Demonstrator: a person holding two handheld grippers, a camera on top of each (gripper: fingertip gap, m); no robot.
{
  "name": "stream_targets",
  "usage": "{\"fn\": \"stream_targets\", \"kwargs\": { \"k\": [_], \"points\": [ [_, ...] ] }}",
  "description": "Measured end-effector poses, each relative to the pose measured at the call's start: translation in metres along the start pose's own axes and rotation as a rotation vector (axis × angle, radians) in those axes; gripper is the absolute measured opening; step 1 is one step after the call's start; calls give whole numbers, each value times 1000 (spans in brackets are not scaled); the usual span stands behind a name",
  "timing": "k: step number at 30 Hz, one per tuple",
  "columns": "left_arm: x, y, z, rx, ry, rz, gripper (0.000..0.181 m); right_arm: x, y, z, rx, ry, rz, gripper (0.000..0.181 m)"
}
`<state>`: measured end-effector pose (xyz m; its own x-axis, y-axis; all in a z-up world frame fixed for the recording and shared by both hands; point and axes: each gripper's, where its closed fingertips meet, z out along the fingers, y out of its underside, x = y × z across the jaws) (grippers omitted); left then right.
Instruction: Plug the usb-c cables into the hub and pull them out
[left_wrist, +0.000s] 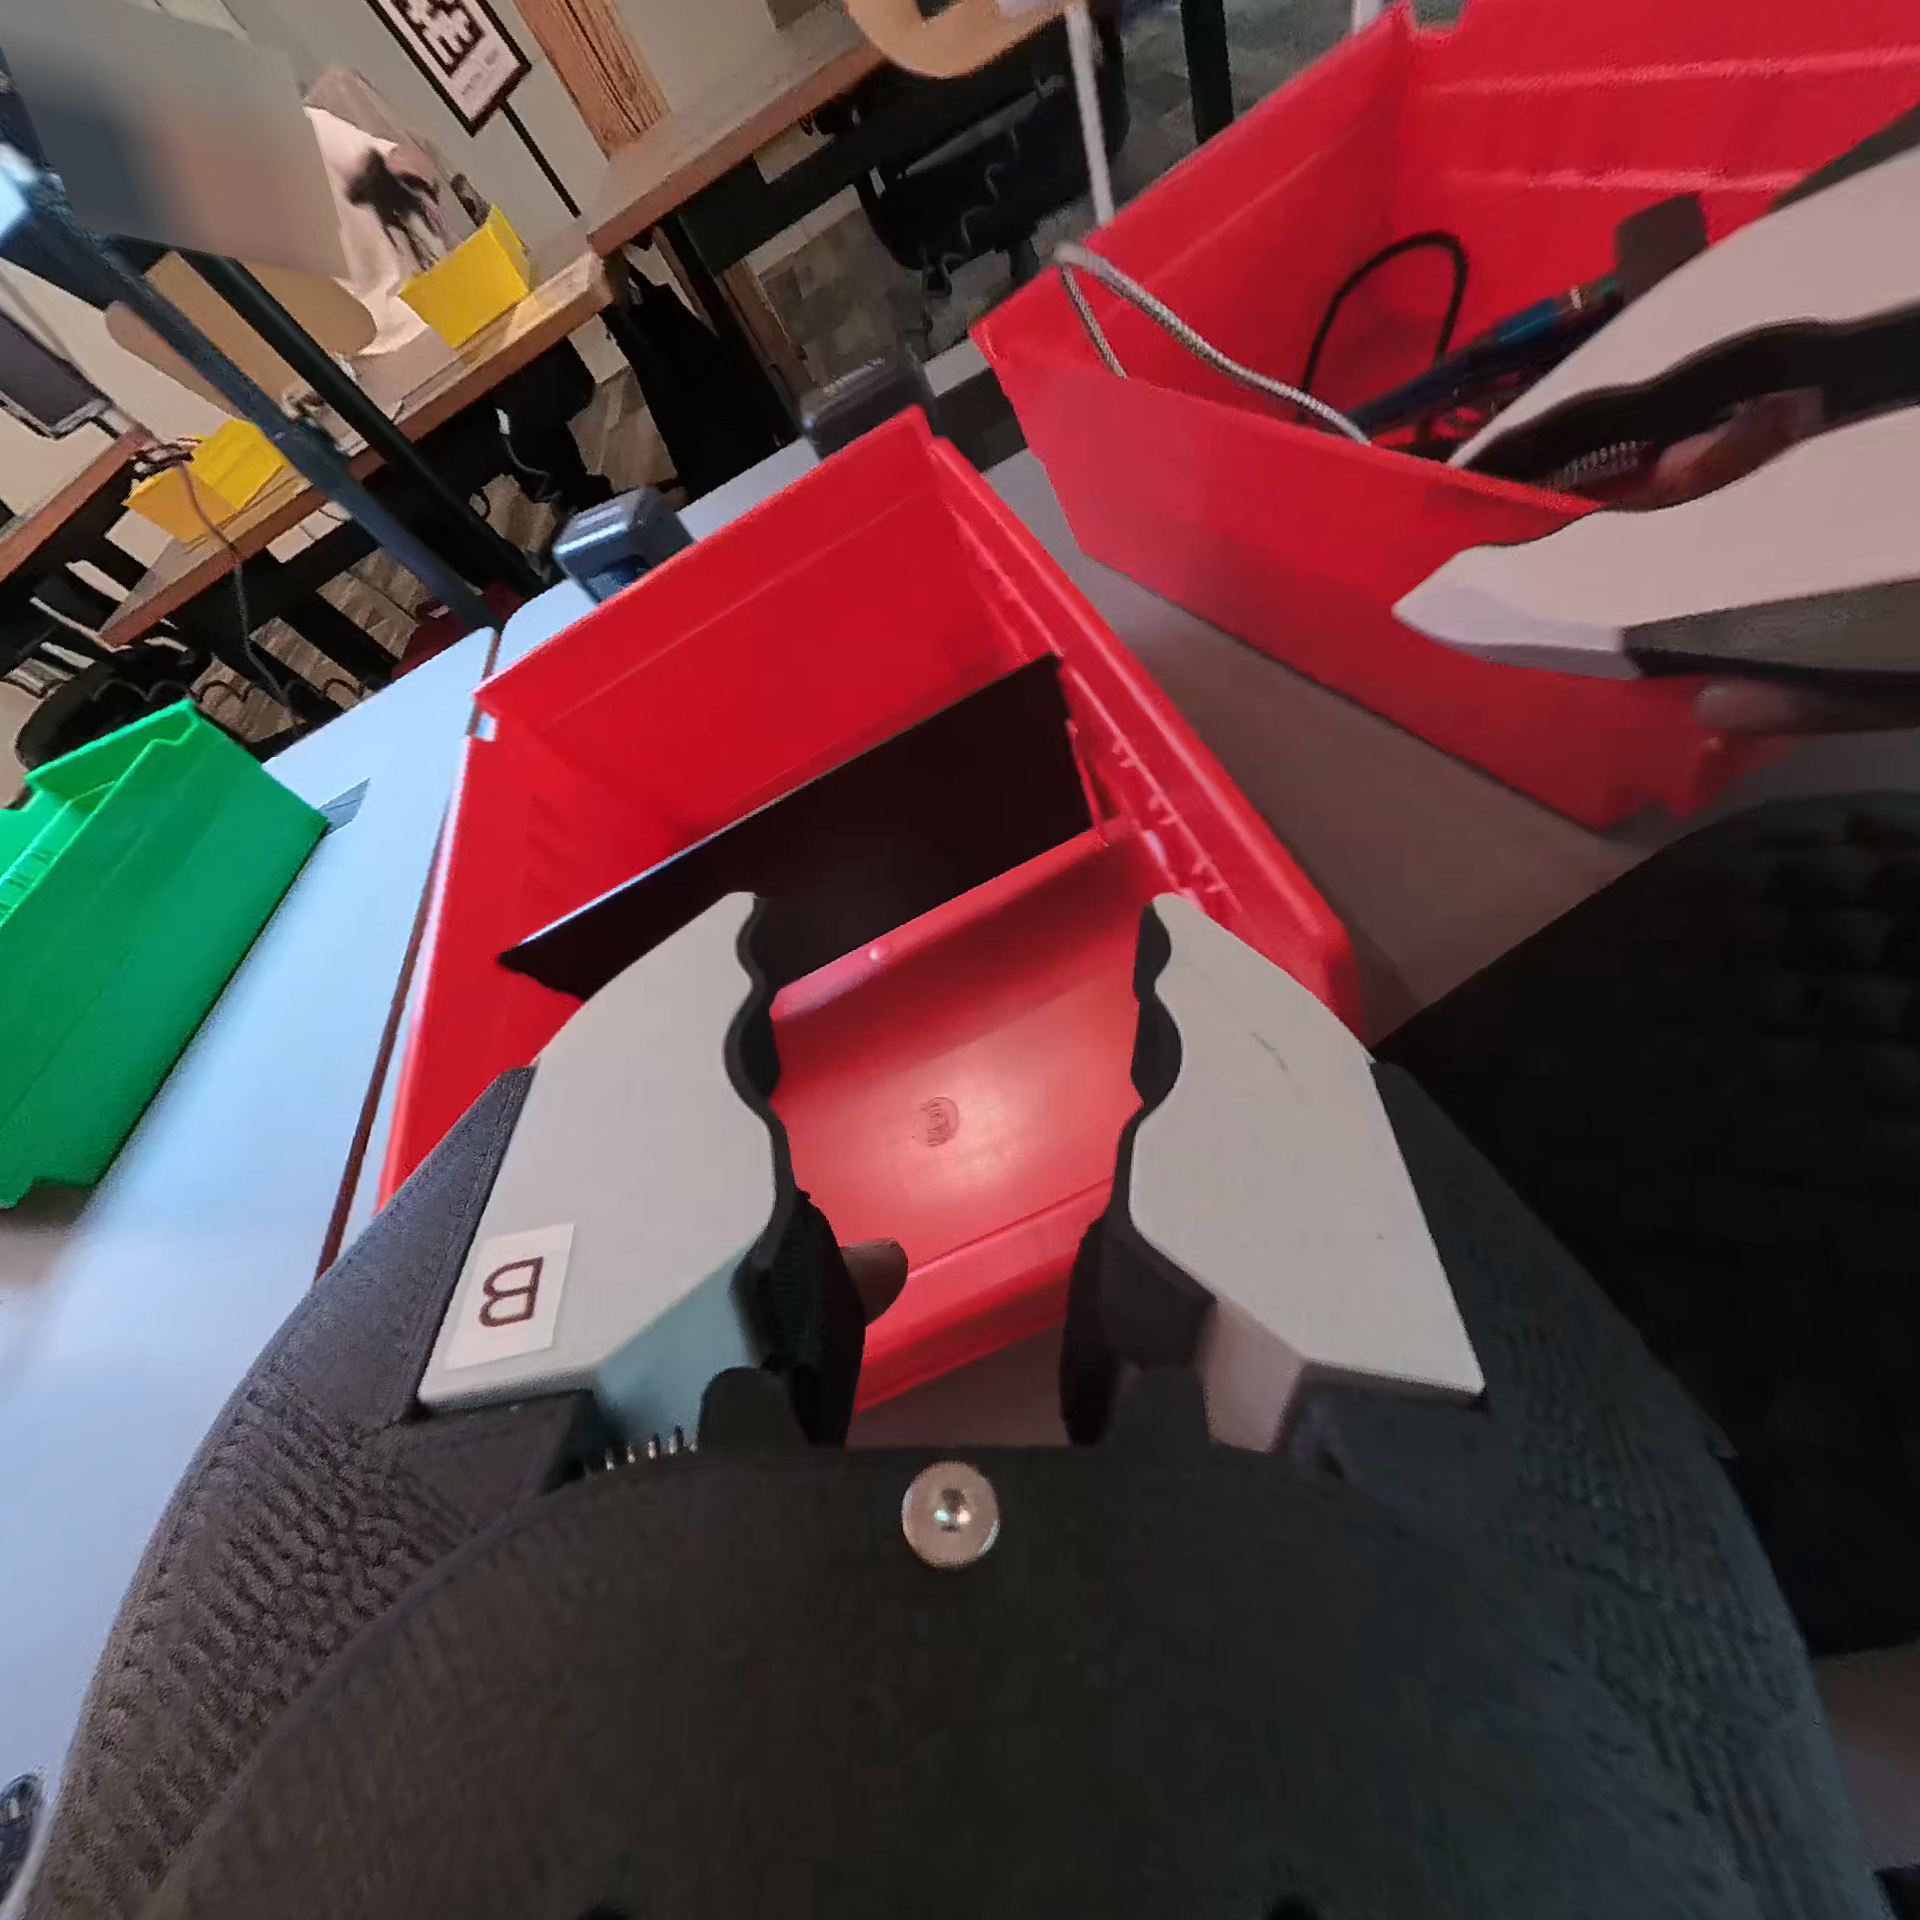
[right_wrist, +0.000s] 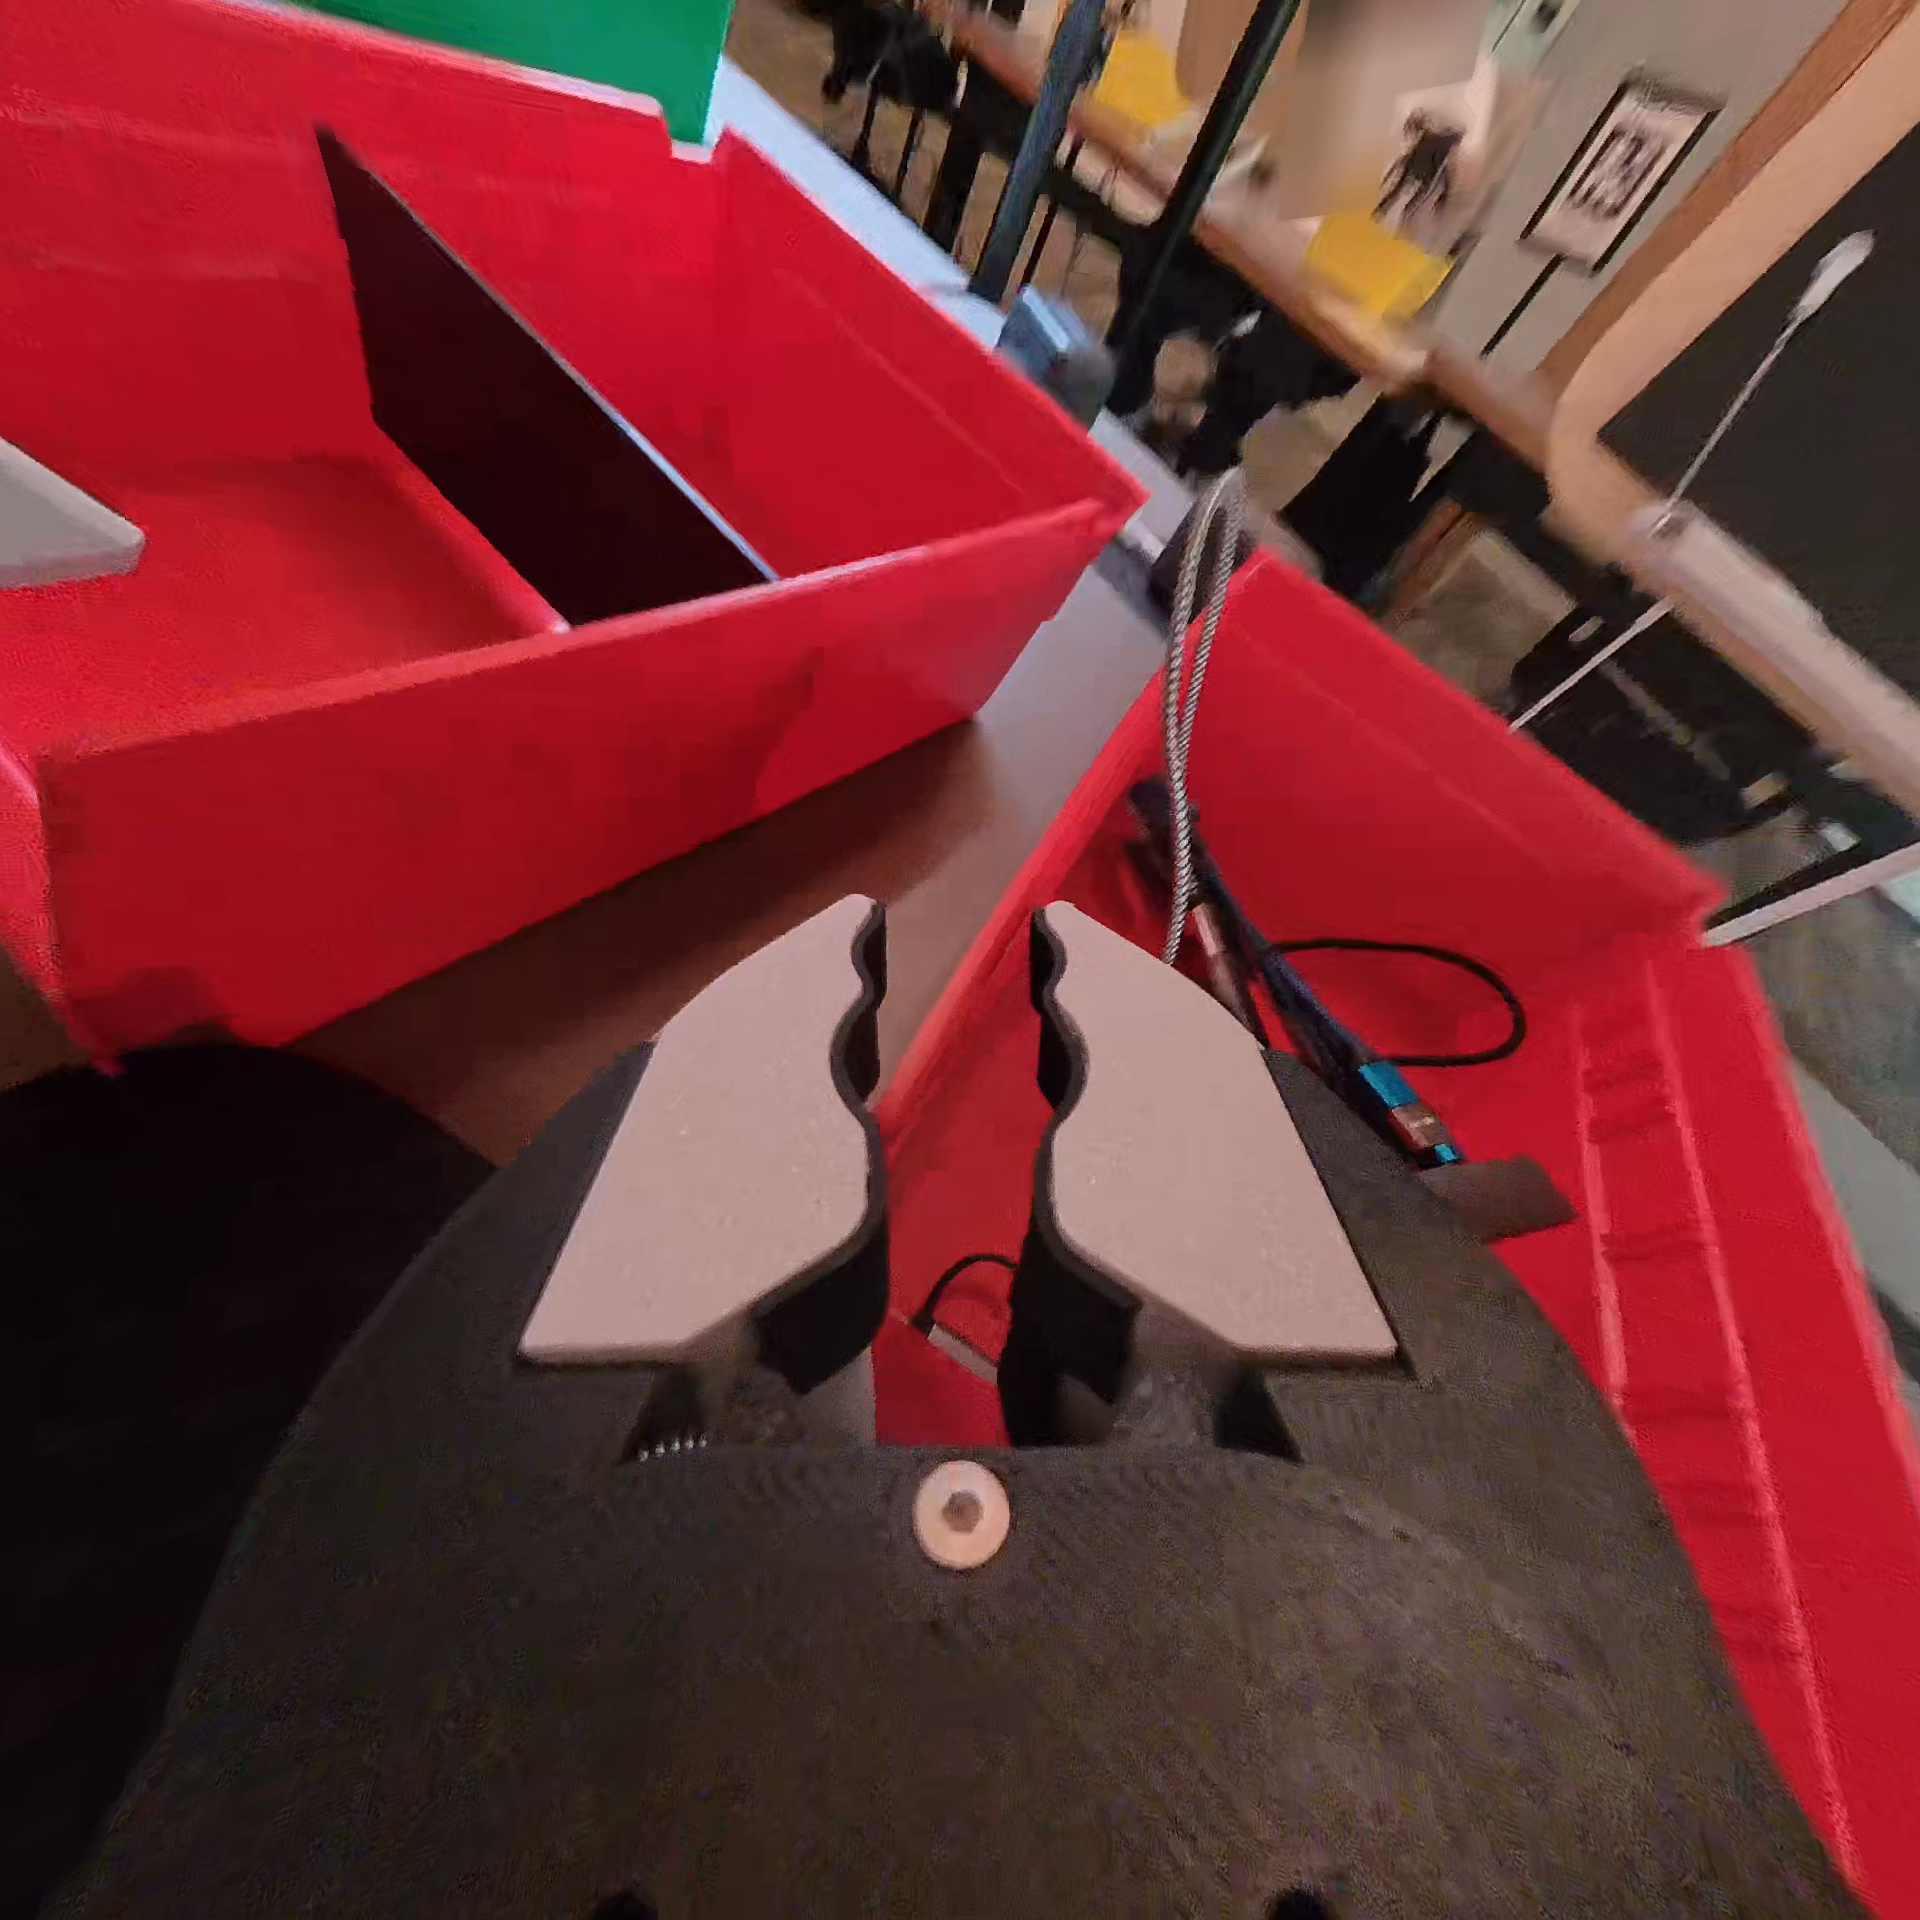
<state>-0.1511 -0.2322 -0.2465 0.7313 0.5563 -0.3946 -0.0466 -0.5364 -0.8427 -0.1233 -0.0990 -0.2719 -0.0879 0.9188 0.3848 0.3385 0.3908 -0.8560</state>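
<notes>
My right gripper (right_wrist: 958, 925) is open by a narrow gap and empty. It hovers over the near rim of a red bin (right_wrist: 1455, 790) that holds the cables. These are a silver braided cable (right_wrist: 1195, 675) hanging over the far rim, a blue-sleeved plug (right_wrist: 1397, 1101), a thin black cable (right_wrist: 1455, 997) and a dark flat block (right_wrist: 1496, 1195). I cannot tell whether the block is the hub. My left gripper (left_wrist: 951, 925) is wide open and empty over a second red bin (left_wrist: 675, 707) with a black divider (left_wrist: 831, 831). The cable bin (left_wrist: 1247, 499) shows at the upper right of the left wrist view.
A green bin (left_wrist: 125, 935) stands on the white table to the left. A finger of the right gripper (left_wrist: 1662, 540) reaches in from the right edge of the left wrist view. A strip of table (right_wrist: 987, 748) separates the two red bins. Desks with yellow bins (left_wrist: 468, 275) stand behind.
</notes>
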Motion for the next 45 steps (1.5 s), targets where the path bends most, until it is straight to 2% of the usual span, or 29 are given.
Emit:
{"fn": "stream_targets", "kwargs": {
  "k": [3, 5, 7, 9, 10, 12, 13, 14, 15, 16, 17, 20, 21, 23, 24, 25, 28, 30, 32, 35, 38, 41, 45],
  "points": [
    [-33, 2, -10, 105, -45, -99, 72, 14, -29, -22, 198, 155, -128, 34],
    [-70, 13, -17, 172, -130, -199, 78, 12, -51, -45, 348, 201, -137, 52],
    [-110, 41, -23, 179, -254, -286, 87, -3, -73, -69, 524, 158, -51, 73],
    [-137, 72, -23, 145, -329, -338, 92, -26, -86, -85, 645, 47, 88, 87],
    [-140, 84, -17, 130, -307, -373, 94, -43, -87, -84, 650, -50, 160, 87],
    [-128, 98, -3, 122, -174, -451, 90, -80, -71, -65, 507, -237, 255, 99],
    [-118, 98, 2, 141, -92, -470, 75, -94, -59, -51, 401, -289, 261, 108],
    [-108, 96, 5, 156, -22, -479, 53, -102, -47, -40, 311, -306, 255, 107],
    [-103, 97, 6, 146, 5, -477, 27, -104, -41, -32, 254, -302, 257, 99],
    [-106, 102, 4, 108, -33, -458, 10, -103, -39, -29, 221, -300, 264, 92],
    [-103, 105, 0, 62, -27, -404, 5, -102, -38, -26, 195, -300, 271, 83],
    [-90, 105, -9, -25, 48, -334, 12, -101, -22, -13, 51, -296, 265, 73],
    [-88, 104, -9, -18, 53, -315, 24, -103, -16, -8, 0, -308, 261, 64],
    [-91, 105, -2, 26, 28, -293, 39, -98, -9, 0, -50, -256, 230, 22],
    [-89, 106, 0, 40, 28, -268, 23, -94, -8, 2, -51, -223, 163, 20],
    [-92, 106, 0, 51, -12, -226, 15, -91, -7, 3, -54, -187, 93, 18],
    [-95, 104, -6, -13, -110, -71, 13, -85, -14, 0, 2, -113, -4, 15],
    [-96, 94, -15, 21, -144, -63, 12, -79, -24, -5, 60, -82, -25, 14],
    [-97, 77, -27, 124, -153, -109, 13, -67, -41, -15, 155, -28, -59, 13],
    [-99, 35, -53, 330, -212, -170, 13, -46, -71, -41, 294, 47, -89, 12],
    [-89, -14, -73, 495, -269, -144, 13, -13, -90, -78, 406, 165, -117, 11],
    [-60, -64, -78, 609, -250, -110, 13, 29, -91, -120, 479, 297, -129, 10],
    [-1, -127, -58, 683, -116, -91, 12, 90, -64, -176, 459, 490, -130, 9]
  ]
}}
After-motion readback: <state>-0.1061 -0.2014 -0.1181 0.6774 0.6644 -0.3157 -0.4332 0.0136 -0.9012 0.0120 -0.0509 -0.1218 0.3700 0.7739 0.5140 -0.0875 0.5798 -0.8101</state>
